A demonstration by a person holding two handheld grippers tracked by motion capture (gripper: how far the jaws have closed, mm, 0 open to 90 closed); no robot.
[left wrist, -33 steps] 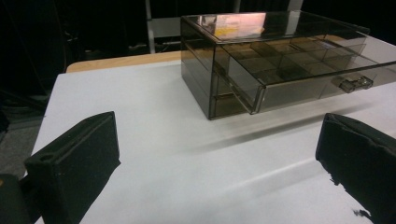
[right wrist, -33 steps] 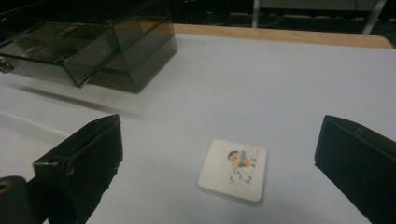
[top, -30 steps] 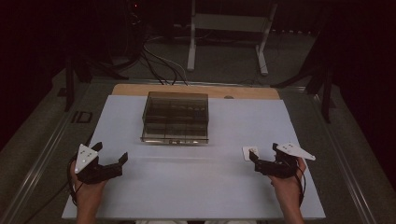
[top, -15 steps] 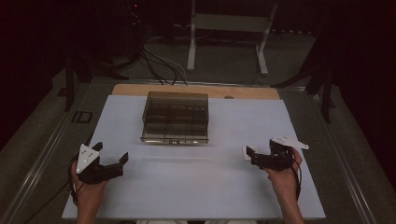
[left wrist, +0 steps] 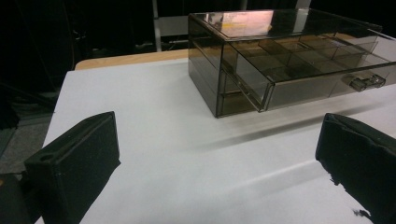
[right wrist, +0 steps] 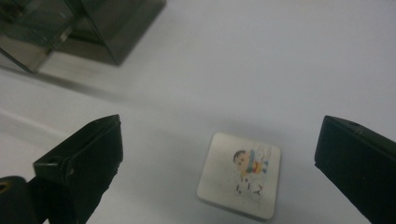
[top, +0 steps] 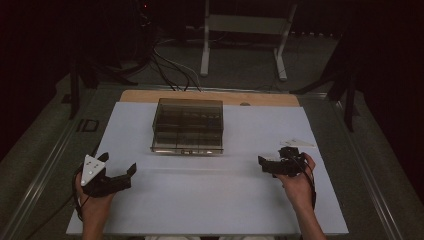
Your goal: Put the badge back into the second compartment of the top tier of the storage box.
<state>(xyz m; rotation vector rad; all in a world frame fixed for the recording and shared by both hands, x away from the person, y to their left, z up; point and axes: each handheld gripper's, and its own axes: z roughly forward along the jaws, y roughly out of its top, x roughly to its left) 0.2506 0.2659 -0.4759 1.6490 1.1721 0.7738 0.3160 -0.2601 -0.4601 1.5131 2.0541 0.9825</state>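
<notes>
— Since a second ago your right gripper (top: 265, 163) has slid leftward and tipped down, and the small white tile that showed just left of it then is now under its nose. Your left gripper (top: 131, 171) has barely shifted.

— How do my right fingers stand?

— They stand wide apart. In the right gripper view one black finger (right wrist: 88, 158) rises at the lower left and the other at the right edge, and the tile (right wrist: 239, 174) lies flat on the white surface (right wrist: 280, 56) between them, low in the frame and right of centre, touching neither. It has rounded corners and a small coloured cartoon figure printed on it.

— And the left?

— Its fingers (left wrist: 77, 163) are also spread, with nothing between them but bare surface. You hold it at the lower left of the high view, pointing right.

— Where is the box?

— The smoky clear drawer box (top: 188, 125) sits upper centre in the high view, well apart from both grippers. In the left gripper view it fills the upper right, with a small clear handle (left wrist: 368, 82) on its front. In the right gripper view its corner shows at the upper left.
</notes>
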